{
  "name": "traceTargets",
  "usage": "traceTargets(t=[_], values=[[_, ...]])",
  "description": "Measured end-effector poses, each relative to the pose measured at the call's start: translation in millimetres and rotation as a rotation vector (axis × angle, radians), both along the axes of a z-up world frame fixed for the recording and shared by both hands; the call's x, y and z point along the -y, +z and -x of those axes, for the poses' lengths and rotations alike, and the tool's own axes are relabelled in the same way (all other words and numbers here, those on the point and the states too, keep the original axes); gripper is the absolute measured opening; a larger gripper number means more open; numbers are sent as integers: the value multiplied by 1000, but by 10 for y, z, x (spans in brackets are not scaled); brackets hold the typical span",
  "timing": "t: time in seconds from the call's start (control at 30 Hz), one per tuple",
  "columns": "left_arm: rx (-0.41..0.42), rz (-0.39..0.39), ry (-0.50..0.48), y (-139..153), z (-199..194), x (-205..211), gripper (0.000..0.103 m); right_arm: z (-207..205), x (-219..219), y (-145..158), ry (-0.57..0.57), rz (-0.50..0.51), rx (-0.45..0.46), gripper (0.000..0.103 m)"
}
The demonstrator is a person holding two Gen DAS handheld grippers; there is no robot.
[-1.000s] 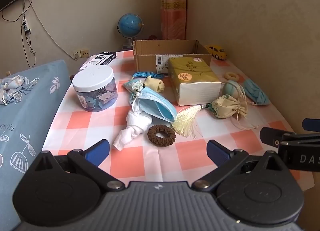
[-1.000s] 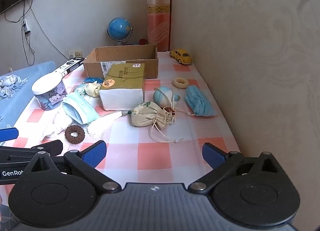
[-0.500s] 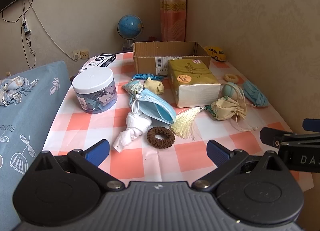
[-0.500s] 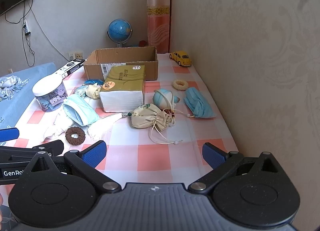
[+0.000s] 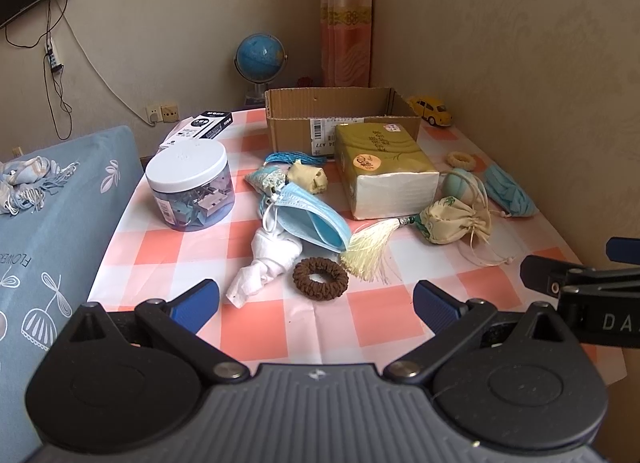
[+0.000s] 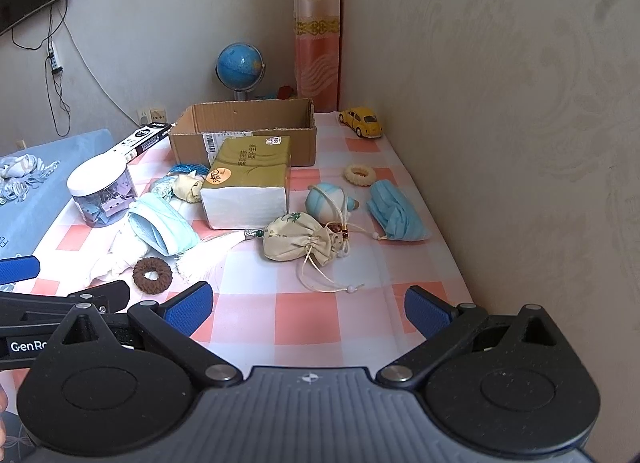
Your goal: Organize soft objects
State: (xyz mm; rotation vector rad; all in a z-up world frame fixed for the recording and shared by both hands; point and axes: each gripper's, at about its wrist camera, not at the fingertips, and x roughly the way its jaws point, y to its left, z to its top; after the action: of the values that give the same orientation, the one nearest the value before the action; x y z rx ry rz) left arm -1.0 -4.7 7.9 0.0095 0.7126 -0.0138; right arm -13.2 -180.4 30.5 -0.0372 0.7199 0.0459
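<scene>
Soft items lie scattered on the checked tablecloth [image 5: 320, 327]. A brown scrunchie [image 5: 320, 277] [image 6: 152, 275] lies just beyond my left gripper [image 5: 316, 305], which is open and empty. Beside it are a white cloth [image 5: 268, 263], a blue face mask [image 5: 312, 223] and a cream tassel [image 5: 368, 247]. A cream drawstring pouch [image 6: 300, 241] lies ahead of my right gripper [image 6: 308, 307], also open and empty. Farther right are a second blue mask [image 6: 396, 211] and a cream scrunchie [image 6: 360, 175]. An open cardboard box [image 5: 340, 119] [image 6: 244, 135] stands at the back.
A tissue pack [image 5: 380, 171] sits in front of the box. A clear jar with a white lid [image 5: 188, 183] stands at left, a black box [image 5: 204, 127] behind it. A globe [image 5: 260, 59] and yellow toy car [image 6: 362, 123] are at the back. Wall runs along the right; blue bed at left.
Both grippers have drawn back slightly from the table and risen a little; the objects appear a bit farther off. Nothing on the table has moved.
</scene>
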Motion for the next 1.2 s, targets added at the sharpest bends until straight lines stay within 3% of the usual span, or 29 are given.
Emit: traceTargets(t=[1.2], values=[[7, 3, -2, 27, 35, -3, 102, 21, 5, 11, 1, 3, 9, 103]])
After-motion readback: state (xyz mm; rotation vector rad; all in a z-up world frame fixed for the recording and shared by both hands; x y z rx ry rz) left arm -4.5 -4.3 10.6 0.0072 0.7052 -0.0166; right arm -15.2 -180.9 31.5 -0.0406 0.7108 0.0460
